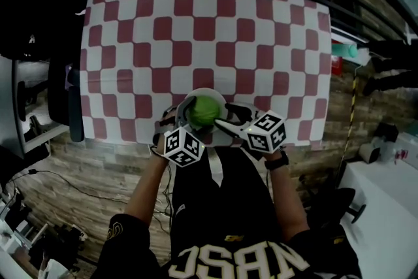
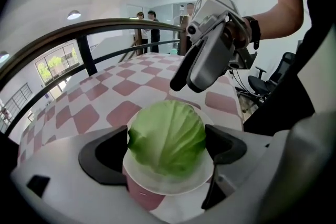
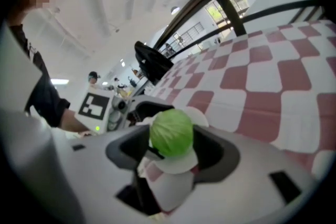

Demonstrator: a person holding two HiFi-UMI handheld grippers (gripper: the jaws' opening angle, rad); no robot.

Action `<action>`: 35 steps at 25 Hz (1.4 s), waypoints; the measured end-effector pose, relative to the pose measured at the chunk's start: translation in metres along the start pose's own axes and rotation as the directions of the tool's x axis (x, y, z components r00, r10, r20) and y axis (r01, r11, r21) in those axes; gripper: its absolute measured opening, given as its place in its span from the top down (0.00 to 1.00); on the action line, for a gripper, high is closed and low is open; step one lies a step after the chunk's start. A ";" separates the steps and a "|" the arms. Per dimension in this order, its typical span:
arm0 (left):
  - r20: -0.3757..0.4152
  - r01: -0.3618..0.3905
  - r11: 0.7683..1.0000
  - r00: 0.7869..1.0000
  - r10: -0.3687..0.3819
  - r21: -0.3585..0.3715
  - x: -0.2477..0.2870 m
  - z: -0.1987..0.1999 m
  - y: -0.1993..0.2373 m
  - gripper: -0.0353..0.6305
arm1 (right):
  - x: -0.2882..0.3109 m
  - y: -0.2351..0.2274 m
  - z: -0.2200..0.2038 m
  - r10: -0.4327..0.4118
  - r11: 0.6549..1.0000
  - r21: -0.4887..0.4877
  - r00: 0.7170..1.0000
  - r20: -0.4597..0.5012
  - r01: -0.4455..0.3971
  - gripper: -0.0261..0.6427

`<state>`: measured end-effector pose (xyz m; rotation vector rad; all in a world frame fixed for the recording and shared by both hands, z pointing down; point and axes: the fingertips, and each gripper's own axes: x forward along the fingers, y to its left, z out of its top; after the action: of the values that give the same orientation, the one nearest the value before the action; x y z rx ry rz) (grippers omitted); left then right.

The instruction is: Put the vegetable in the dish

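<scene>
A green cabbage (image 1: 204, 111) sits on a small white dish (image 1: 215, 96) at the near edge of the checked table. In the left gripper view the cabbage (image 2: 167, 136) fills the gap between the jaws. The dish (image 2: 168, 184) spans the gap, its rim against both pads, so my left gripper (image 2: 167, 148) is shut on the dish. My right gripper (image 3: 176, 147) is open. The cabbage (image 3: 171, 132) and the dish (image 3: 177, 163) lie between its jaws, and the pads stand off the cabbage. In the head view my left gripper (image 1: 186, 121) and my right gripper (image 1: 226, 115) flank the dish.
A red-and-white checked cloth (image 1: 209, 36) covers the table, which has a dark curved rail (image 2: 105, 26) along its far side. A black chair (image 1: 62, 95) stands at the table's left end. People (image 2: 147, 29) stand in the room beyond.
</scene>
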<state>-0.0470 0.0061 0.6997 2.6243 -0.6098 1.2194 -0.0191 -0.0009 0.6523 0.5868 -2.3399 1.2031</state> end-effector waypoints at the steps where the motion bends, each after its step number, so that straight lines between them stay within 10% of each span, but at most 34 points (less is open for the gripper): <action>1: 0.008 0.003 1.000 1.000 -0.003 -0.020 -0.001 0.002 -0.001 0.24 | -0.004 0.000 0.003 -0.012 1.000 -0.006 1.000 0.013 0.012 0.56; 7: 0.134 -0.076 0.979 0.986 0.102 -0.189 -0.037 0.036 0.033 0.24 | -0.034 0.012 0.048 -0.076 0.990 -0.107 0.986 0.146 0.092 0.56; 11: 0.252 -0.140 0.918 0.936 0.245 -0.371 -0.092 0.076 0.064 0.24 | -0.069 0.042 0.091 -0.121 0.973 -0.151 0.947 0.297 0.172 0.56; 16: 0.385 -0.216 0.843 0.815 0.434 -0.492 -0.165 0.141 0.107 0.29 | -0.117 0.086 0.166 -0.166 0.912 -0.244 0.840 0.517 0.330 0.66; 20: 0.486 -0.291 0.805 0.674 0.556 -0.517 -0.227 0.192 0.136 0.59 | -0.150 0.126 0.224 -0.157 0.820 -0.333 0.742 0.651 0.466 0.81; 26: 0.563 -0.345 0.762 0.521 0.642 -0.549 -0.296 0.229 0.153 0.86 | -0.170 0.176 0.269 -0.128 0.788 -0.327 0.658 0.742 0.521 0.93; 35: 0.637 -0.386 0.774 0.441 0.632 -0.502 -0.330 0.249 0.154 0.92 | -0.155 0.207 0.285 -0.082 0.775 -0.347 0.629 0.773 0.528 0.94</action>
<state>-0.1338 -0.1196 0.2860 2.6615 -1.7047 -0.1256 -0.0615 -0.1021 0.2835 1.3878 -2.8293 0.0305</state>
